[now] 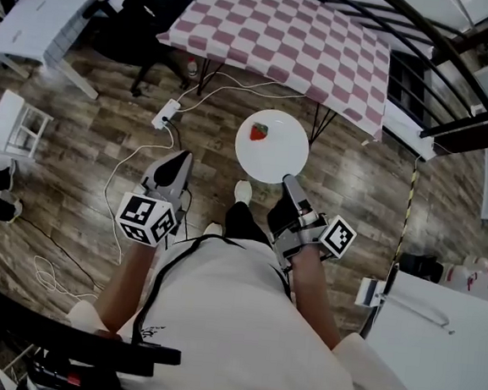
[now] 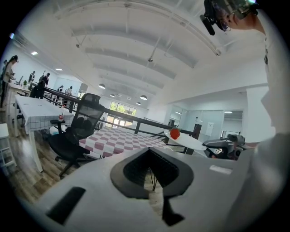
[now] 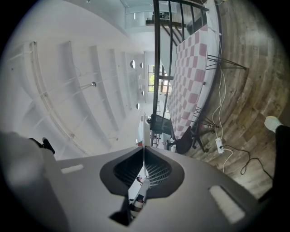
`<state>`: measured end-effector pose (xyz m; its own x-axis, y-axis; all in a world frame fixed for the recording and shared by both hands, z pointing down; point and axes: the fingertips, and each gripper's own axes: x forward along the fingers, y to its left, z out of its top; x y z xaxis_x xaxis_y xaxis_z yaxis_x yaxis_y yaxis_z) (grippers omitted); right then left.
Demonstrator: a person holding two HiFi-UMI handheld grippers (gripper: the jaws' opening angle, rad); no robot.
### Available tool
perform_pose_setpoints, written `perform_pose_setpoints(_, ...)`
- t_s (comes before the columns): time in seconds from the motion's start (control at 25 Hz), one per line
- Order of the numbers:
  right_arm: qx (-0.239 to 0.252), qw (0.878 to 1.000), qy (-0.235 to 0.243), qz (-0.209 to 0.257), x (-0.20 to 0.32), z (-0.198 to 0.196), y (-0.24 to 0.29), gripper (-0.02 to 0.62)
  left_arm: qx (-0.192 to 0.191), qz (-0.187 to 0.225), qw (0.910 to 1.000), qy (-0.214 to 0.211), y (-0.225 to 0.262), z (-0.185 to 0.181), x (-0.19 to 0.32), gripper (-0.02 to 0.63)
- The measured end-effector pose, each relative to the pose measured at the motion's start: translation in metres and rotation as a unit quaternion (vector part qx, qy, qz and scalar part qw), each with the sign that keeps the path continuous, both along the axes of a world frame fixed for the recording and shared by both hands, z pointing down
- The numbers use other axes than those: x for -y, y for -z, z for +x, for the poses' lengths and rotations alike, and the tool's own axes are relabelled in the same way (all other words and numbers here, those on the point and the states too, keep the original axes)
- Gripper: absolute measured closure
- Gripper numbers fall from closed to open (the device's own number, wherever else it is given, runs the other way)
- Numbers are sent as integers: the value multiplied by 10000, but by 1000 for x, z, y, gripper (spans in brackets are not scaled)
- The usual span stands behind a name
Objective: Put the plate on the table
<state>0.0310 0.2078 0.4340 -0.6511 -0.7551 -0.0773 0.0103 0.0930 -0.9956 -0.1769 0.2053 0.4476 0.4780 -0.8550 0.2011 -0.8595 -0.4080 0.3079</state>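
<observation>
A round white plate [image 1: 271, 154] carrying a red strawberry [image 1: 259, 132] hangs in the air above the wooden floor. My right gripper [image 1: 288, 182] is shut on its near rim. In the right gripper view the plate [image 3: 143, 132] shows edge-on as a thin white line between the jaws of my right gripper [image 3: 142, 152]. The left gripper view catches the plate [image 2: 188, 141] and strawberry [image 2: 175, 133] to the right. My left gripper [image 1: 177, 169] [image 2: 152, 152] floats left of the plate, shut and empty. The table with the pink-checked cloth [image 1: 284, 32] stands ahead.
A black office chair [image 1: 143, 32] stands left of the checked table. A power strip [image 1: 166, 113] and white cables lie on the floor beneath it. A dark railing [image 1: 458, 73] runs along the right. White tables sit at top left [image 1: 48, 3] and bottom right [image 1: 442, 352].
</observation>
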Motion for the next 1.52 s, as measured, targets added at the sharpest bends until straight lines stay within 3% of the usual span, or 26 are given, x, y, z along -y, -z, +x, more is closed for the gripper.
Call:
perform_pose_setpoints(0.76,-23,9998,146,-131,162,64,-19,578,182,17,9998,-12,16,75,154,601)
perform_pose_setpoints(1.52,-106,9985,521,-117,284,110,-29,578,298,21,9991,299,15,114,266,601)
